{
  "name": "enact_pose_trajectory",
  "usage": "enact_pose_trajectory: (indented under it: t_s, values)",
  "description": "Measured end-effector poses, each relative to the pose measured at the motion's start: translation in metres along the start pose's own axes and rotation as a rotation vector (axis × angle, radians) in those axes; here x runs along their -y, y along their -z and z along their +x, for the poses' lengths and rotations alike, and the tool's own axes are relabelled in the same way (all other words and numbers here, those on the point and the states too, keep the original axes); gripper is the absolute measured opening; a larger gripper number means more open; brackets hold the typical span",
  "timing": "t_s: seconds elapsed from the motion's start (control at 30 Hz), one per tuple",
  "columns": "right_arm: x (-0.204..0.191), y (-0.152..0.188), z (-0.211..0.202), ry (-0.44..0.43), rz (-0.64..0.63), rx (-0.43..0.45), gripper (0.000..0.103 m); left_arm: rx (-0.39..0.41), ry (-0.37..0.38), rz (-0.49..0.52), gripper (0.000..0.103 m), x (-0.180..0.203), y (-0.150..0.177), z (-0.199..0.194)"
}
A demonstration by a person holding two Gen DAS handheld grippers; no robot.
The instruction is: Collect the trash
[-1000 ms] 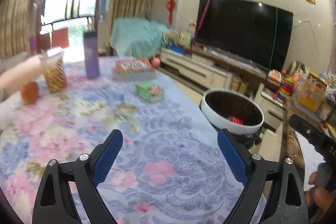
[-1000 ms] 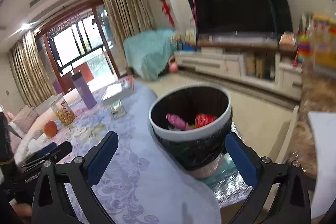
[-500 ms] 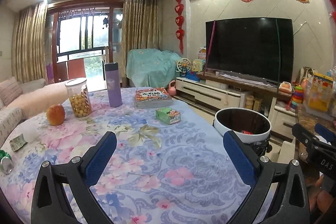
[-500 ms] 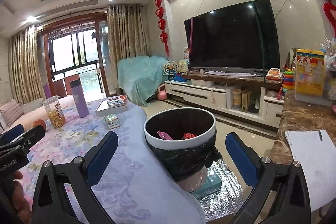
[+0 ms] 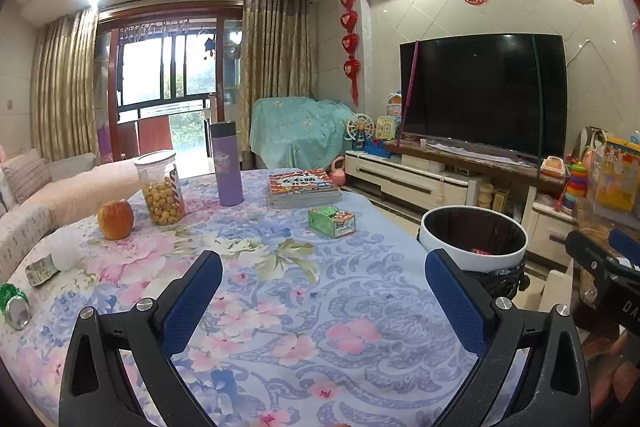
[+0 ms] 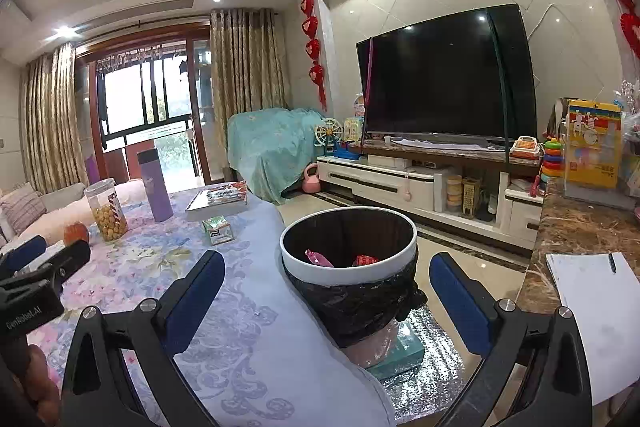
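A white-rimmed trash bin [image 6: 348, 259] with a black liner stands off the table's right edge, holding a pink wrapper [image 6: 318, 258] and a red wrapper [image 6: 365, 260]. My right gripper [image 6: 326, 291] is open and empty, raised just in front of the trash bin. My left gripper [image 5: 323, 285] is open and empty above the floral tablecloth [image 5: 280, 307]. On the table lie a small green carton [image 5: 331, 221], a crumpled wrapper [image 5: 40, 269] and a green can [image 5: 14, 305] at the far left edge. The trash bin [image 5: 474, 239] shows to the right in the left wrist view.
An apple [image 5: 115, 219], a jar of snacks [image 5: 160, 187], a purple flask [image 5: 226, 169] and a stack of books [image 5: 302, 187] stand at the table's far side. A TV cabinet [image 6: 420, 183] runs along the wall. A marble counter with white paper [image 6: 592, 311] is at right.
Both grippers have pulled back and tilted up from the bin and table, so the views are now level and wider. Both stay open and empty.
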State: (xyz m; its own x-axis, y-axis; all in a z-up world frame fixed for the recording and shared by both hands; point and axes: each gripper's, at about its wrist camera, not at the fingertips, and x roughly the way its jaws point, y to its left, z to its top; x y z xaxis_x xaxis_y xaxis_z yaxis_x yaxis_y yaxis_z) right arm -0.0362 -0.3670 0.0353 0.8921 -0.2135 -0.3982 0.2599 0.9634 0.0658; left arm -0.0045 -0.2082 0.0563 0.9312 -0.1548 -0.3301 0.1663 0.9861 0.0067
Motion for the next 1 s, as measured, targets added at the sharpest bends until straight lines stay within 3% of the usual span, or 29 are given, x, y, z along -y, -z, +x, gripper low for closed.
enact_pose_trajectory:
  t_s: [1.0]
  values:
    - [-0.0035, -0.0042, -0.0053, -0.016, 0.009, 0.011, 0.103, 0.009, 0.005, 0.001, 0.102, -0.0075, 0.0035, 0.0039]
